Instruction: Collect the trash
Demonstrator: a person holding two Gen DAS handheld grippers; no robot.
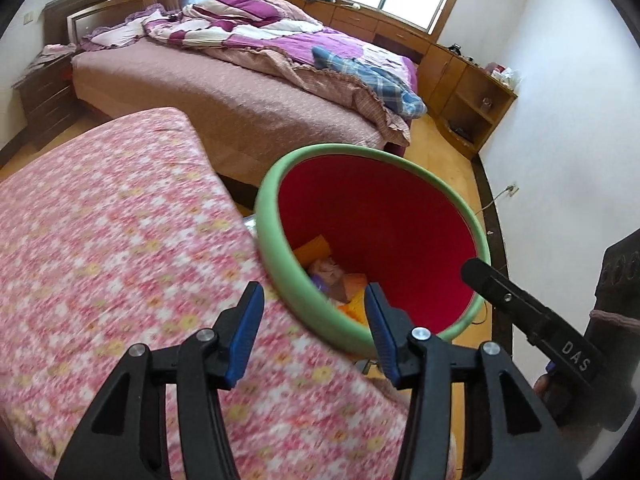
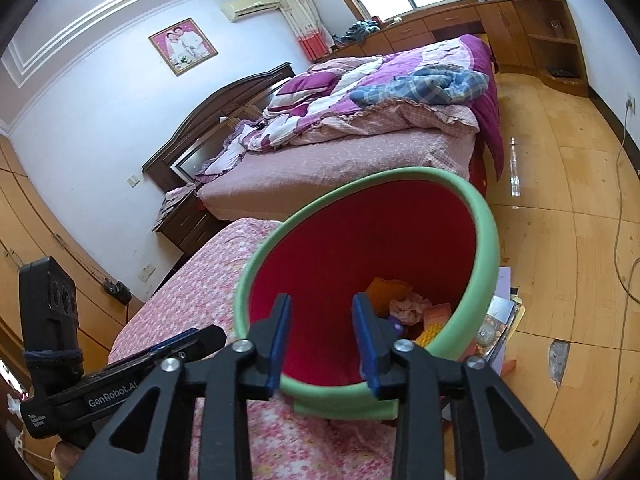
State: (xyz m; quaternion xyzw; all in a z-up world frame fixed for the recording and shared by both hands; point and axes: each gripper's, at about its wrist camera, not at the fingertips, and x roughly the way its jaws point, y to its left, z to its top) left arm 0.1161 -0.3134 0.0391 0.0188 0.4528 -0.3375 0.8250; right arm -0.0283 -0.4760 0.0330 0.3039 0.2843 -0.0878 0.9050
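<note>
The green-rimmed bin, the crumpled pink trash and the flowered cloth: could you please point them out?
green-rimmed bin (image 2: 486, 236): right wrist view, green rim.
crumpled pink trash (image 2: 410, 306): right wrist view, its middle.
flowered cloth (image 1: 100, 240): left wrist view, bare top.

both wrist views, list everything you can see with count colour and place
bin: one, green rim, red inside, beside the pink cover's edge
trash: several pieces, orange, pink, purple, at the bin's bottom
cover: one, pink floral, on the near surface
bed: one, purple quilt, behind the bin
blue plaid cloth: one, on the bed
cabinets: wooden, along the far wall
left gripper: black, blue pads, open, empty
right gripper: black, blue pads, open, empty
</note>
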